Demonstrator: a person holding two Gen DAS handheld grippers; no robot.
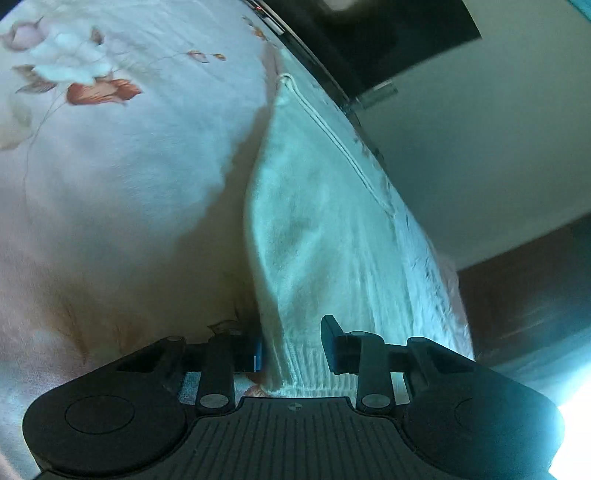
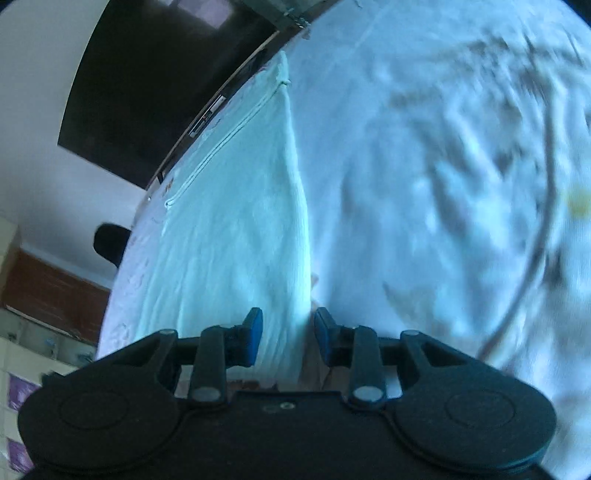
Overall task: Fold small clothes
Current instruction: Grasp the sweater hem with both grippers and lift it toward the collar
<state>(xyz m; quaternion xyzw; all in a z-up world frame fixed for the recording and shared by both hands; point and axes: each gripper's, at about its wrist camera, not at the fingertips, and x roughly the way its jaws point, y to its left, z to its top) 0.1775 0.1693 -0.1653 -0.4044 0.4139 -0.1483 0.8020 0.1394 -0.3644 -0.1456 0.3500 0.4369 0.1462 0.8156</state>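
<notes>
White knit garment (image 1: 325, 236) lies on the bed, stretched long toward the far edge. Fabric is soft and ribbed; the ribbing is plainest at the near hem (image 1: 314, 373). A raised double seam (image 1: 343, 147) runs diagonally along it toward a small knotted corner. In the right wrist view the garment (image 2: 236, 236) shows a crisp folded edge running straight down to the gripper.

Left gripper (image 1: 291, 345): jaws apart, blue pads either side of the hem, which sits between them; not pressed onto it. Right gripper (image 2: 288, 334): jaws apart too, the folded edge passing between them, a gap visible on the right side.

Surface is a bedsheet (image 1: 122, 177), pale pinkish-white with a printed flower (image 1: 99, 90) in rust red and faded leaves; slightly fuzzy, lightly wrinkled. The sheet (image 2: 443, 166) in the right view is blurred, with grey streaks of pattern.

Beyond the bed edge: a dark rectangular panel (image 1: 388, 33) on a pale wall (image 1: 480, 155), reddish-brown wooden furniture (image 1: 528, 295) lower down. The right view shows the same dark panel (image 2: 147, 96), a black rounded object (image 2: 109, 243) too dim to name, and light tiles (image 2: 22, 354).
</notes>
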